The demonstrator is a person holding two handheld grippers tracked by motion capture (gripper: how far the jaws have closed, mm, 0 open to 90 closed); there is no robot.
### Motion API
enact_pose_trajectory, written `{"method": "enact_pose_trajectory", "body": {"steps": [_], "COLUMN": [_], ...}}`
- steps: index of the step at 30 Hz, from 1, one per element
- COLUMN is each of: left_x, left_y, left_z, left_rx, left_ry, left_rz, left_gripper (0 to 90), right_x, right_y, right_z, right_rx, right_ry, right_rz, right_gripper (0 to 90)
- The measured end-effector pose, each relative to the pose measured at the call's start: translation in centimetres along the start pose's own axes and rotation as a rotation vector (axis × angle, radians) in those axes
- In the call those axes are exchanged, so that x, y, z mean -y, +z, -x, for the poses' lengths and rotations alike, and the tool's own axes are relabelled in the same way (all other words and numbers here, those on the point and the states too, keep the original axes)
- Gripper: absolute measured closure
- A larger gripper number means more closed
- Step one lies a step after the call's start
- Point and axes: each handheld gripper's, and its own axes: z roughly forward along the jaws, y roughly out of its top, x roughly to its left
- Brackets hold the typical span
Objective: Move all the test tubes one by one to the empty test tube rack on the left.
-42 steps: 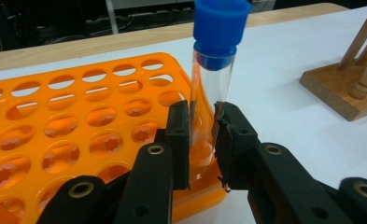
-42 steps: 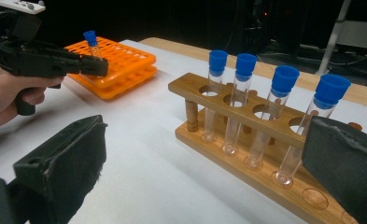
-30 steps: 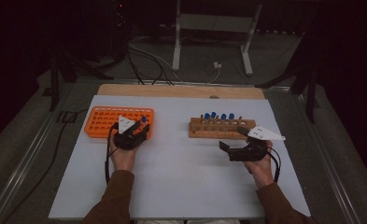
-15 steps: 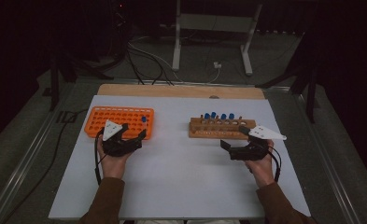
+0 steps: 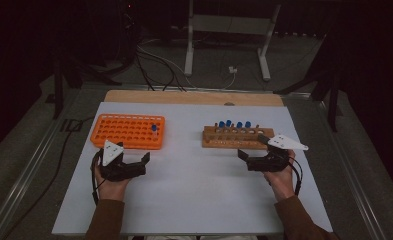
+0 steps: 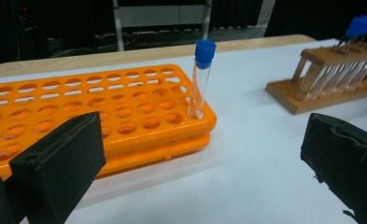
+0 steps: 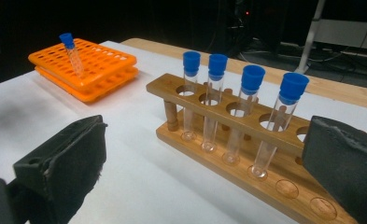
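We are holding the left tool (image 5: 134, 164) spread and empty, its jaws having just been opening, because the tube (image 6: 201, 79) is standing in the orange rack (image 6: 102, 112); the right tool (image 5: 256, 161) is waiting spread beside the wooden rack (image 5: 234, 137).

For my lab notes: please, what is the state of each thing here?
Orange rack: holds one capped tube, upright.
Wooden rack: holds four capped tubes, upright.
Left gripper: open, holding nothing.
Right gripper: open, holding nothing.

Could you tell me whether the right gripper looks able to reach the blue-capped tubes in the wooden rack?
Probably yes: the right gripper sits open just before the wooden rack, with bare table between it and the tubes.
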Motion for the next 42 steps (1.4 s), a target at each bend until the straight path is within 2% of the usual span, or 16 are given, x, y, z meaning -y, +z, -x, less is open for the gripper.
{"method": "enact_pose_trajectory", "body": {"steps": [6,11,14,22,28,31,37,42], "left_x": [0.4,0.7,0.9,1.0,1.0,1.1,1.2,1.2], "left_y": [-0.1,0.1,0.1,0.1,0.3,0.3,0.6,0.6], "left_z": [-0.3,-0.8,-0.9,-1.0,-0.9,-0.9,-1.0,-1.0], "left_rx": [-0.009,-0.028,-0.041,-0.071,-0.083,-0.083,-0.081,-0.081], "left_ry": [-0.030,-0.049,-0.056,-0.065,-0.064,-0.064,-0.072,-0.075], "left_rz": [0.007,0.009,0.008,0.015,-0.007,-0.011,-0.032,-0.033], "left_gripper": [0.7,0.7,0.7,0.7,0.7,0.8,0.8,0.9], "right_x": [-0.3,-1.6,-2.5,-3.5,-2.6,-2.1,-1.7,-1.3], "right_y": [-0.1,-0.2,-0.1,2.0,3.9,4.7,5.7,6.5], "right_z": [0.3,0.7,1.4,3.6,5.2,5.5,5.4,5.0], "right_rx": [0.022,0.033,0.043,0.108,0.120,0.128,0.144,0.135], "right_ry": [-0.005,-0.015,-0.010,-0.002,0.039,0.043,-0.018,-0.048], "right_rz": [-0.011,-0.008,0.015,-0.037,-0.075,-0.090,-0.119,-0.122], "right_gripper": [0.0,0.0,4.1,6.9,9.4,18.7,56.2,72.1]}}
